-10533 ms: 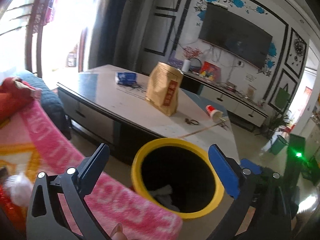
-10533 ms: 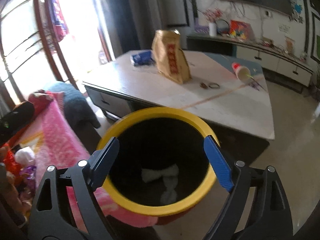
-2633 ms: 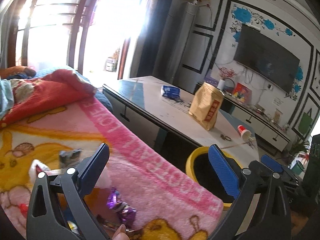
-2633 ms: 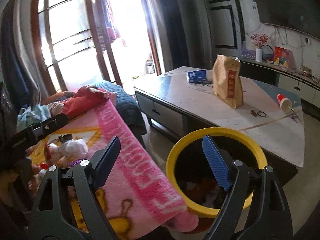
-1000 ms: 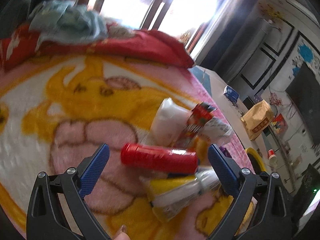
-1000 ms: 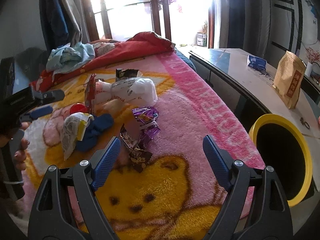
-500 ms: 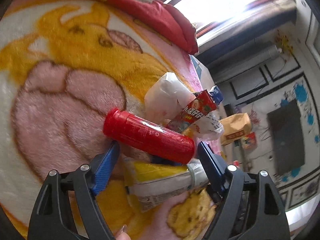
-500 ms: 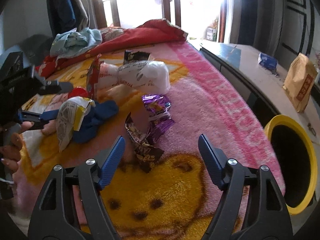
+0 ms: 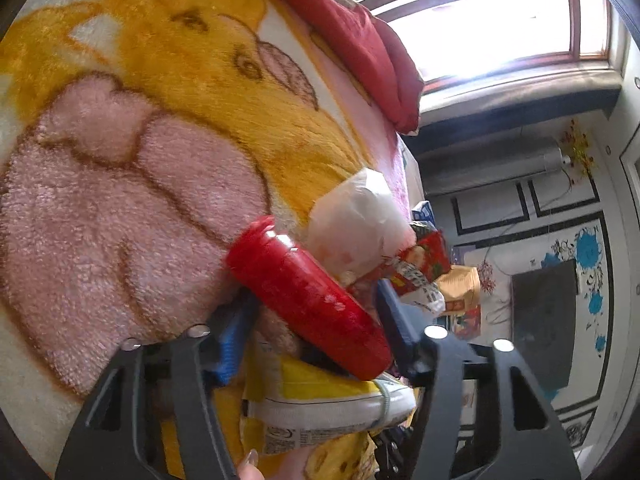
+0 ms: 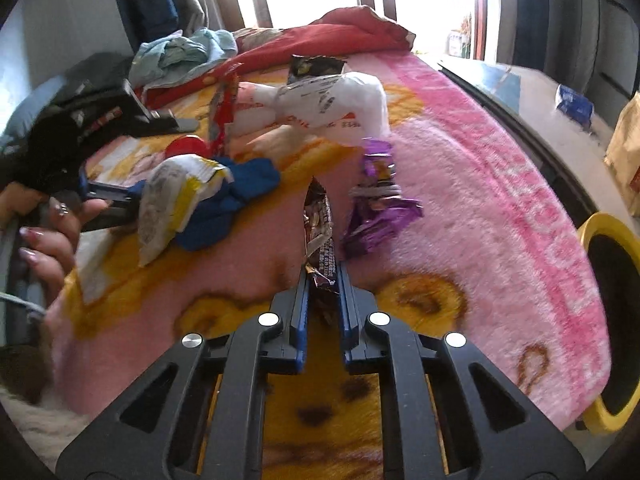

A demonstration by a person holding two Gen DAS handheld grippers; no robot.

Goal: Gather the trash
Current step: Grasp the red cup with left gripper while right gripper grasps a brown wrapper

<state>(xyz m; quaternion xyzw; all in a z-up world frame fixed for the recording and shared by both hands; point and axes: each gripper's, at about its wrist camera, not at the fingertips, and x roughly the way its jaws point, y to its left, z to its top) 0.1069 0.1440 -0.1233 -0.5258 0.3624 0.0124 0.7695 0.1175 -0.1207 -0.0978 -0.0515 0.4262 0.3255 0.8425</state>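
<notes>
Trash lies on a pink and yellow cartoon blanket (image 10: pixel 480 184). My right gripper (image 10: pixel 323 276) is shut on a dark brown snack wrapper (image 10: pixel 320 224). A purple wrapper (image 10: pixel 376 208) lies just right of it. My left gripper (image 9: pixel 316 320) has its jaws closed in around a red tube (image 9: pixel 304 296), which lies across them; it also shows in the right wrist view (image 10: pixel 108 200). A yellow and white packet (image 9: pixel 320 404) lies under the tube. A white plastic bag (image 9: pixel 352 216) and a red wrapper (image 9: pixel 420 264) lie beyond.
A yellow-rimmed black bin (image 10: pixel 612 320) stands by the blanket's right edge. A blue cloth (image 10: pixel 236 196) and the yellow packet (image 10: pixel 172 200) lie at the left. A low table (image 10: pixel 560 92) with a brown paper bag (image 10: pixel 624 156) stands behind. Red bedding (image 10: pixel 320 40) is piled at the back.
My right gripper has moved forward and shut on the brown wrapper. My left gripper has moved in and narrowed around the red tube.
</notes>
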